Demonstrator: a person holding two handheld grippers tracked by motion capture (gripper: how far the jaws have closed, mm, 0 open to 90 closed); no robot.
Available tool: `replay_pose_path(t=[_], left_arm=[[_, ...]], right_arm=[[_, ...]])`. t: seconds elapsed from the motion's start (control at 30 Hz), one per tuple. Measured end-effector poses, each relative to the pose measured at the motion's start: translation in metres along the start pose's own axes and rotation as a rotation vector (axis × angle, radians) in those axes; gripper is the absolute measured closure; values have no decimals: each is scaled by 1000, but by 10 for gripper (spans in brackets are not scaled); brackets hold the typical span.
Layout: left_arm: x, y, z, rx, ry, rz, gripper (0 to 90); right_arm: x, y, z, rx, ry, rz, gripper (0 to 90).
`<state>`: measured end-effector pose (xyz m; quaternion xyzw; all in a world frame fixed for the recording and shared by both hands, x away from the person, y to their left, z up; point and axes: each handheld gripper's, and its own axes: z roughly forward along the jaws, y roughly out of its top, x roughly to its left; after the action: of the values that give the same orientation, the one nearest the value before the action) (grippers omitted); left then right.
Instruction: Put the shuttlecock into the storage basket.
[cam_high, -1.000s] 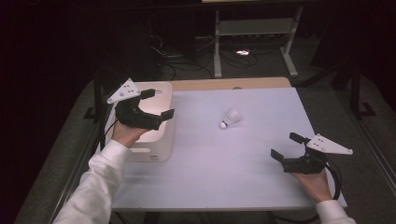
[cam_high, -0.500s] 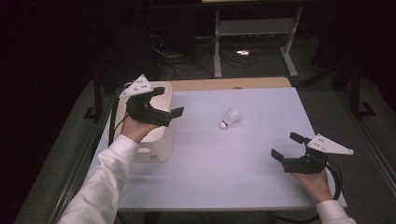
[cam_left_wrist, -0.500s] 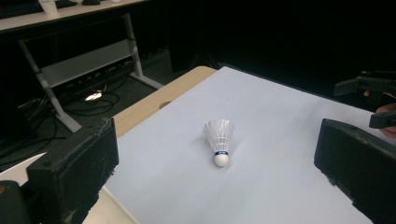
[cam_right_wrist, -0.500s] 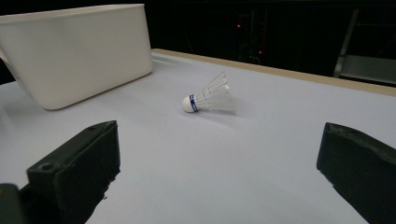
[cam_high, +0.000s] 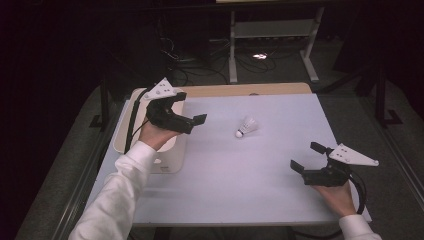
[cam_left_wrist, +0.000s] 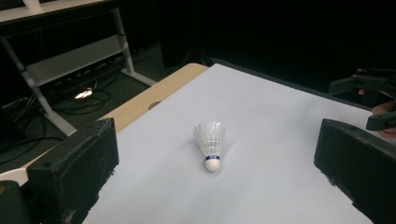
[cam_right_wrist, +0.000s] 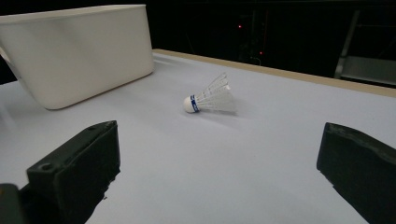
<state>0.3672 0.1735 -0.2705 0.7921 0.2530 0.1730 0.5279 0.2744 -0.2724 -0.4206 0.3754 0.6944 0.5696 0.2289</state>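
A white bin (cam_high: 170, 159) is sitting at the table's (cam_high: 250, 185) left edge, its inside hidden under the left gripper (cam_high: 187, 114), jaws apart, while the shuttlecock (cam_high: 246, 126) is lying mid-table, nothing blocking it, well apart from the wide-open right gripper (cam_high: 306, 157).

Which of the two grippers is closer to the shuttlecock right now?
The left gripper, held over the white bin at the table's left side, its open fingers aimed at the shuttlecock. The right gripper sits farther off, near the table's front right corner.
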Motion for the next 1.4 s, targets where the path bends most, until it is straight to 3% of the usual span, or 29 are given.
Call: replay_pose_path(t=[0.37,0.87,1.4], left_arm=[[3,4,17,43,7,19,0],[4,2,42,104,0,6,0],[-1,3,69,157,-41,20,0]], right_arm=[[0,0,0,6,1,-8,0],[0,-1,-3,7,5,6,0],[-2,-2,-4,6,4,7,0]])
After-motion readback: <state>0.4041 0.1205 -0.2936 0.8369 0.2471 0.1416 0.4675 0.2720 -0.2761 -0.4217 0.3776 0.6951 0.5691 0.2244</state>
